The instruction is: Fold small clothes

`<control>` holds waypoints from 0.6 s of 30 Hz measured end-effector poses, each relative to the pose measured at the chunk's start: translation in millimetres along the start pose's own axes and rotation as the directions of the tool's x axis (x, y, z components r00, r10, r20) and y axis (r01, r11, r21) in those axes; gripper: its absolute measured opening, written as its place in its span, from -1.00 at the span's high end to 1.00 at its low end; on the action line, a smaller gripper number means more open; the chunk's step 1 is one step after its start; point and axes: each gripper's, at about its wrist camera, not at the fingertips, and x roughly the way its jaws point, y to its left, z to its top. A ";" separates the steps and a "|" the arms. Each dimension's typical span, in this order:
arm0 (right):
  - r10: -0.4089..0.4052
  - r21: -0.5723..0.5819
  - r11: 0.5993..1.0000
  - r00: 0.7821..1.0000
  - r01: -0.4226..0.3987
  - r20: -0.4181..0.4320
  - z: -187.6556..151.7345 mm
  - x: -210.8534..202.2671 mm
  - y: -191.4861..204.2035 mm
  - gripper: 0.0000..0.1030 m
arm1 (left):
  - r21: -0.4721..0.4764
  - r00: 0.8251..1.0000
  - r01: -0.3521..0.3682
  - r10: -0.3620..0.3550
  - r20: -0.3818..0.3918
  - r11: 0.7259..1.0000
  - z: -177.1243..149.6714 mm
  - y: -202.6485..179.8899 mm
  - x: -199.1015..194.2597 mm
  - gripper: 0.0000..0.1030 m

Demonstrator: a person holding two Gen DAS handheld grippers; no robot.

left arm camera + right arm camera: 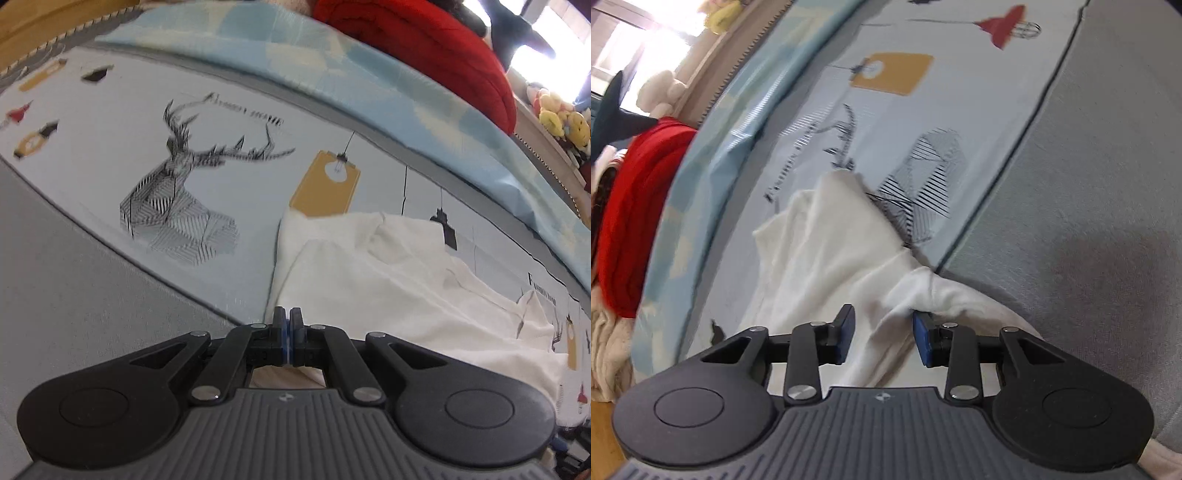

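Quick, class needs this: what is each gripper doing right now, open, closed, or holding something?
Left gripper: closed at the edge of the white garment; grip on cloth cannot be told.
Right gripper: open, white cloth lying between its jaws.

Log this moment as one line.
step: gripping for fold | left gripper: shut at white garment edge | right gripper: open, cloth between pads | surface: printed bedspread

a pale printed bedsheet with a deer motif carries a rumpled white cotton garment, beside a red folded blanket.
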 end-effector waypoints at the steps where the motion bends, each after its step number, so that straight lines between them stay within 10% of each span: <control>1: -0.018 0.017 1.000 1.000 0.018 0.008 -0.7 -1.0 -2.9 0.90 | 0.010 1.000 0.007 -0.007 0.009 1.000 1.3 -0.9 -1.5 0.99; 11: -0.157 0.111 0.982 0.987 0.152 0.034 -2.8 -17.4 -24.7 0.84 | 0.039 0.997 -0.016 0.019 -0.073 0.999 -4.7 5.5 3.7 0.96; 18: -0.134 -0.189 0.965 0.964 0.180 0.230 -29.9 -45.2 28.0 0.46 | 0.075 0.996 0.085 -0.085 -0.006 0.994 -3.5 -10.2 -9.3 0.94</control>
